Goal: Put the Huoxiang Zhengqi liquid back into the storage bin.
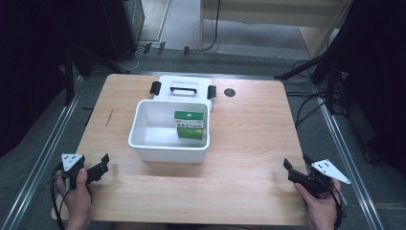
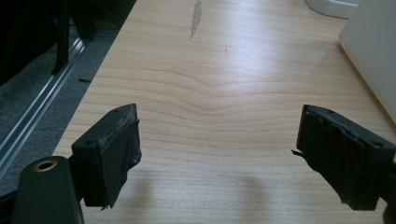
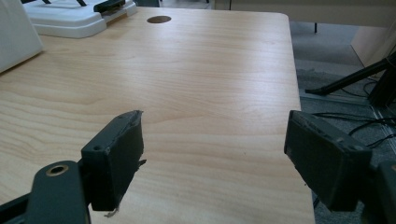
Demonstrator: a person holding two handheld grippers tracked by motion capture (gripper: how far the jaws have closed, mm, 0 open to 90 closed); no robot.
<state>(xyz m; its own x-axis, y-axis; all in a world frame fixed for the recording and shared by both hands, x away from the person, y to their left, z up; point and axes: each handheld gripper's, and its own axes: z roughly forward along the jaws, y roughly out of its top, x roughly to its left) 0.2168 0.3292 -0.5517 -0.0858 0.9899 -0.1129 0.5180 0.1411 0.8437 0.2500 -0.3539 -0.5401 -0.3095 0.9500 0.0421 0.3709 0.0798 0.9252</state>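
A white plastic bin (image 1: 143,143) stands in the middle of the wooden table, with a green and white box (image 1: 190,123) upright inside at its right side. Its white lid (image 1: 184,88) with a black handle and two black latches lies flat just behind it. My left gripper (image 1: 99,165) hovers open at the table's front left, nothing between its jaws; the bin's wall (image 2: 373,60) is at the right of its view. My right gripper (image 1: 293,171) is open and empty at the front right; the lid (image 3: 70,18) and the bin's wall (image 3: 14,35) lie far to its left.
A round cable hole (image 1: 230,92) sits in the table (image 1: 249,139) right of the lid. A grey scuff (image 2: 196,16) marks the left part of the tabletop. Tripod legs and cables (image 1: 325,72) stand on the floor past the right edge. Metal rails (image 1: 43,153) run along both sides.
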